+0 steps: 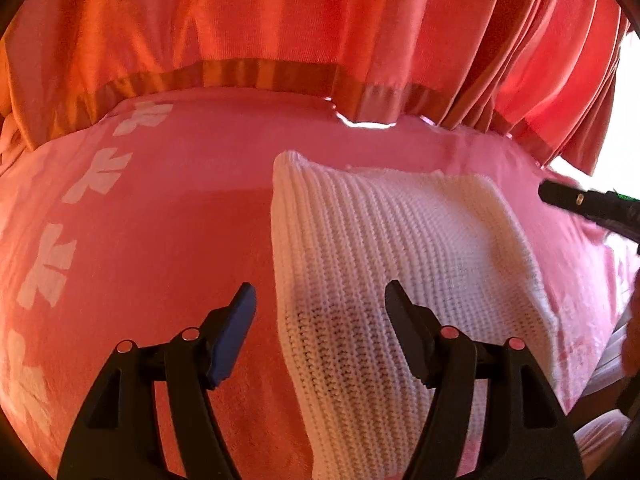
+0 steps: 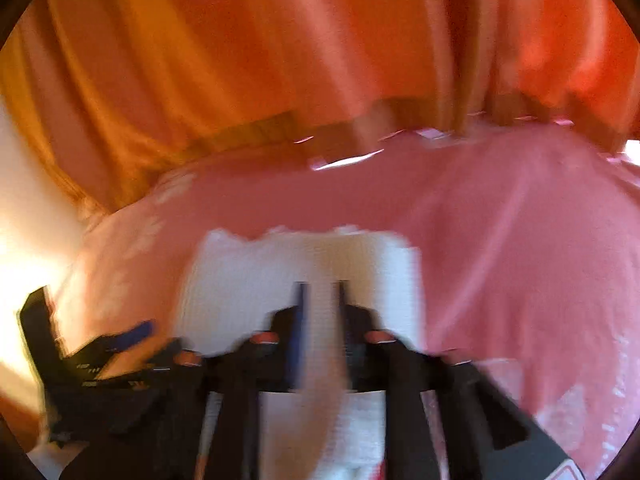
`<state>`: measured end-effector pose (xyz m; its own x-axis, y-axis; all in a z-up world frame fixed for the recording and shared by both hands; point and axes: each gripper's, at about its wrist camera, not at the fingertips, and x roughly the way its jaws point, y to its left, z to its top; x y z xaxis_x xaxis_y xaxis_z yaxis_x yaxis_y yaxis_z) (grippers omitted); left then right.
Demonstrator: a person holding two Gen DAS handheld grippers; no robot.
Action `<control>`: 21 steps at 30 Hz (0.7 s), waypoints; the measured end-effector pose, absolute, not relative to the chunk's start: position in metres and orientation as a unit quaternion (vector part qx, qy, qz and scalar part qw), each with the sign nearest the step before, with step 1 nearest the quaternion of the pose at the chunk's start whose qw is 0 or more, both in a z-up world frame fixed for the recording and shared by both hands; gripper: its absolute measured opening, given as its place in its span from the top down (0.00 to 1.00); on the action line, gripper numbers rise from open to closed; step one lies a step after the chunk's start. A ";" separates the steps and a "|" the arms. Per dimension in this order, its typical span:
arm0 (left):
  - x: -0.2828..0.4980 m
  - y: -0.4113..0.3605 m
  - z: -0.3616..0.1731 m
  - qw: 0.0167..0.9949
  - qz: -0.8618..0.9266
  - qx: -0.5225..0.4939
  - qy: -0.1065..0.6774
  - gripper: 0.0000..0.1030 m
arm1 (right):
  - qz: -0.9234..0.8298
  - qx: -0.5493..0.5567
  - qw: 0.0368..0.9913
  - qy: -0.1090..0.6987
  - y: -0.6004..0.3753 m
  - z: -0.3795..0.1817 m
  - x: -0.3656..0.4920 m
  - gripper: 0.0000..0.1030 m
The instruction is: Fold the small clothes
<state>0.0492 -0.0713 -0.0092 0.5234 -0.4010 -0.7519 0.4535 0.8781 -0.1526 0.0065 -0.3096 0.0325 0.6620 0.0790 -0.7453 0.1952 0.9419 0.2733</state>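
Observation:
A cream ribbed knit garment (image 1: 400, 260) lies flat on the pink cover (image 1: 168, 220), folded into a tall oblong. My left gripper (image 1: 320, 292) hovers open just above its near left part, blue-padded finger (image 1: 236, 332) over the pink cover and the other finger (image 1: 404, 320) over the knit. The right gripper (image 1: 580, 200) pokes in from the right edge, raised beyond the garment's far right corner. In the blurred right wrist view the right gripper (image 2: 320, 292) has its jaws drawn close together over the garment (image 2: 248, 280). Whether cloth is pinched between them I cannot tell. The left gripper (image 2: 120, 336) shows at the lower left.
An orange curtain (image 1: 280, 20) with a darker hem hangs along the far edge of the cover. White flower prints (image 1: 96, 176) run down the cover's left side. Bright daylight comes in at the far right (image 1: 624, 128). A person's hand shows at the right edge (image 1: 632, 336).

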 end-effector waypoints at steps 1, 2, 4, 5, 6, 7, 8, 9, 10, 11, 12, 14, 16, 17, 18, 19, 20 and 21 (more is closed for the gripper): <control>0.051 -0.073 -0.012 0.870 -0.244 0.033 0.427 0.37 | -0.015 0.160 0.892 0.423 -0.297 0.027 0.018 1.00; 0.052 -0.075 -0.016 0.868 -0.241 0.034 0.432 0.37 | -0.005 0.151 0.887 0.436 -0.289 0.022 0.030 1.00; 0.052 -0.078 -0.019 0.867 -0.239 0.036 0.435 0.37 | 0.022 0.131 0.869 0.477 -0.266 0.001 0.056 1.00; 0.052 -0.079 -0.020 0.868 -0.239 0.039 0.434 0.37 | 0.032 0.123 0.853 0.507 -0.257 -0.017 0.067 1.00; 0.052 -0.079 -0.020 0.868 -0.239 0.040 0.433 0.37 | 0.029 0.108 0.843 0.526 -0.250 -0.031 0.075 1.00; 0.052 -0.080 -0.020 0.868 -0.240 0.041 0.433 0.37 | 0.023 0.100 0.846 0.523 -0.245 -0.034 0.079 1.00; 0.053 -0.079 -0.020 0.867 -0.240 0.041 0.434 0.37 | 0.017 0.099 0.847 0.523 -0.241 -0.024 0.082 1.00; 0.053 -0.079 -0.020 0.867 -0.240 0.039 0.436 0.37 | 0.020 0.104 0.850 0.516 -0.239 -0.015 0.082 1.00; 0.053 -0.078 -0.020 0.865 -0.242 0.036 0.438 0.37 | 0.033 0.112 0.857 0.502 -0.234 -0.005 0.080 1.00; 0.054 -0.078 -0.020 0.864 -0.242 0.035 0.440 0.37 | 0.049 0.114 0.863 0.489 -0.229 0.005 0.079 1.00; 0.054 -0.077 -0.020 0.864 -0.243 0.034 0.441 0.37 | 0.050 0.110 0.864 0.489 -0.227 0.006 0.081 1.00; 0.054 -0.077 -0.020 0.863 -0.245 0.035 0.441 0.37 | 0.040 0.101 0.850 0.516 -0.216 -0.014 0.094 1.00; 0.053 -0.077 -0.020 0.862 -0.245 0.038 0.442 0.37 | 0.036 0.105 0.842 0.528 -0.213 -0.033 0.101 1.00; 0.052 -0.077 -0.021 0.862 -0.244 0.039 0.443 0.37 | 0.033 0.104 0.841 0.530 -0.211 -0.028 0.103 1.00; 0.052 -0.076 -0.022 0.861 -0.244 0.039 0.444 0.37 | 0.033 0.101 0.843 0.527 -0.210 -0.019 0.101 0.98; 0.051 -0.076 -0.022 0.861 -0.245 0.038 0.444 0.37 | 0.042 0.105 0.852 0.512 -0.210 -0.005 0.095 0.98; 0.050 -0.076 -0.022 0.861 -0.246 0.038 0.444 0.37 | 0.046 0.109 0.857 0.502 -0.211 0.003 0.089 0.98; 0.049 -0.077 -0.021 0.861 -0.245 0.039 0.443 0.37 | 0.044 0.109 0.862 0.494 -0.214 0.011 0.083 0.98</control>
